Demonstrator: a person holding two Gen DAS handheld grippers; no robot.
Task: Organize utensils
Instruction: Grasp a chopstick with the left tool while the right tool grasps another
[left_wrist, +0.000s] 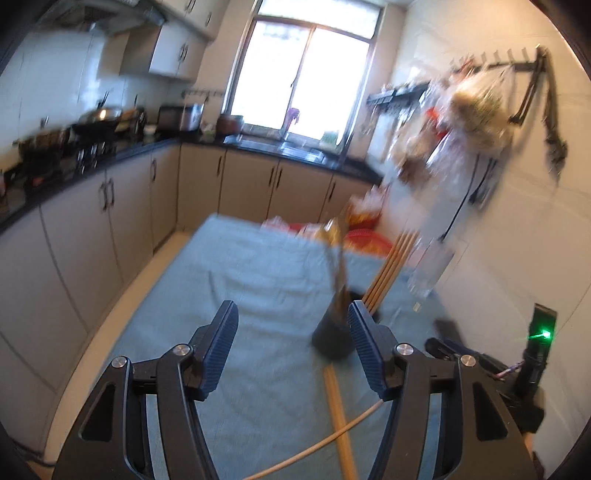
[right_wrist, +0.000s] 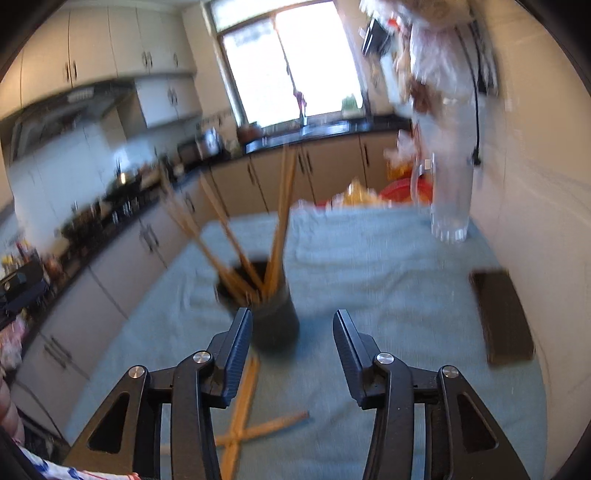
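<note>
Dark utensil holder (right_wrist: 271, 314) stands upright on the desk (right_wrist: 369, 266), which is covered by a light blue towel. In the right wrist view it sits just ahead of the right gripper (right_wrist: 292, 334), closer to its left jaw. Chopsticks in holder (right_wrist: 255, 236): motion blur, roughly five or six, fanned left and upright; exact count unclear. Loose chopsticks (right_wrist: 243, 413) lie crossed on the towel near the grippers, about three, blurred.

Left wrist view: same holder (left_wrist: 332, 332) just beside the right jaw of the left gripper (left_wrist: 291, 326), partly hidden by it. Both grippers have jaws spread wide, nothing between them.

One clear glass mug (right_wrist: 448, 199) stands at the far right of the desk. One flat dark rectangular object (right_wrist: 502, 317) lies to the right, near the wall.

Room: kitchen, beige cabinets (left_wrist: 110, 206) under a black countertop, bright window (left_wrist: 303, 77), bags hanging on wall hooks (left_wrist: 476, 107).
</note>
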